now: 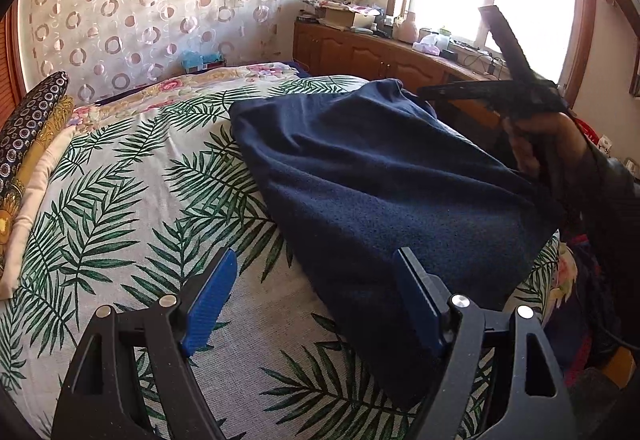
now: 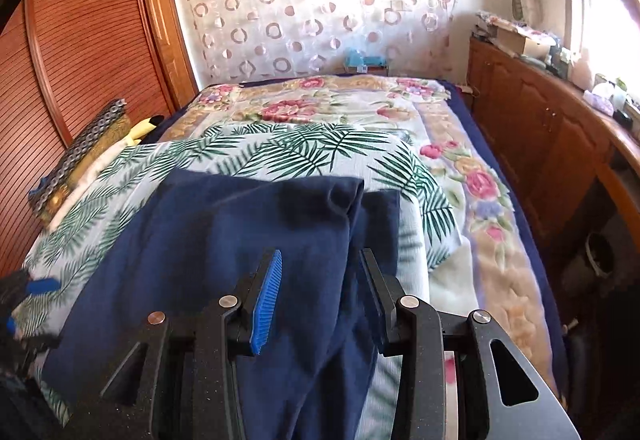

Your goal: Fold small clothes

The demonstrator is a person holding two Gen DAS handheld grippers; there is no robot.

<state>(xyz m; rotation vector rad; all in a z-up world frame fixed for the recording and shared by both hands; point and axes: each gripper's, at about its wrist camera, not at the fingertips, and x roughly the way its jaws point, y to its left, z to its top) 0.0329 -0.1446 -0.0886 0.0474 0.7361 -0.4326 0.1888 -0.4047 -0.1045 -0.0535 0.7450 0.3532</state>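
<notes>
A dark navy garment lies on the palm-leaf bedspread. My left gripper is open just above the bed, its right finger at the garment's near edge and nothing between the pads. In the left wrist view the right gripper is raised at the garment's far right side, held by a hand. In the right wrist view the garment is doubled over, and my right gripper stands partly open above a fold of it that passes between the fingers. The left gripper shows at the left edge.
Folded cloths and a pillow lie along the bed's left side. A wooden cabinet with clutter on top runs under the window on the right. A slatted wooden wardrobe stands at the left. A floral blanket covers the far bed.
</notes>
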